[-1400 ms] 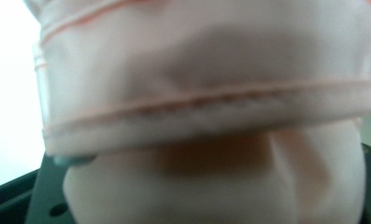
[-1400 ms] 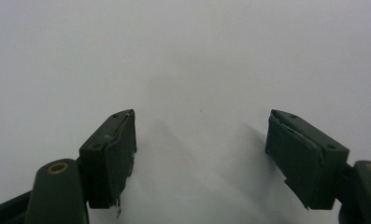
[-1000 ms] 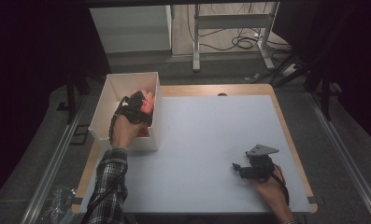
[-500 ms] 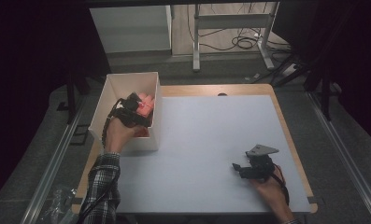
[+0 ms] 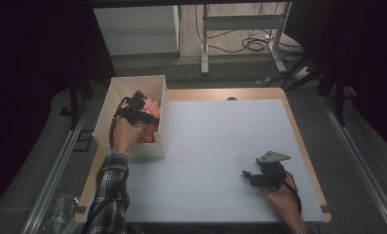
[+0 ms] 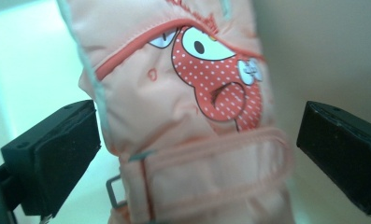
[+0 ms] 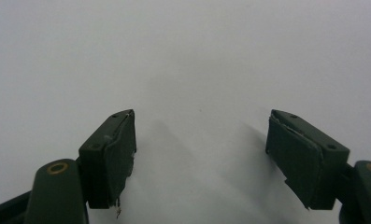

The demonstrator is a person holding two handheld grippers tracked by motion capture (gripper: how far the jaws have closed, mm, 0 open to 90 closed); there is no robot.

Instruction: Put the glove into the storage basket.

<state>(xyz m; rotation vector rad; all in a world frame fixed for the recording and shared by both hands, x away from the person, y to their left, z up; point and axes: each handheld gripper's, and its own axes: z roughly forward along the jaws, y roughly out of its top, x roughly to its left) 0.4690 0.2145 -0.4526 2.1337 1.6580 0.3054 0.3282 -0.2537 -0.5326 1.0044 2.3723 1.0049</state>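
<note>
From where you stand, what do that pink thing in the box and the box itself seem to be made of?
The pink glove looks like padded, smooth synthetic fabric: puffy wrinkles, stitched seams, a printed dotted cartoon figure and a strap at the cuff. The white box seems to be thin matte cardboard or foam board, judging by its flat, straight walls; which one I cannot tell.

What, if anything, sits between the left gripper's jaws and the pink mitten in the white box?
Nothing visible. The left gripper has just been opening; its jaws straddle the pink mitten inside the white box, with a clear gap on the right side and no other object between.
</note>
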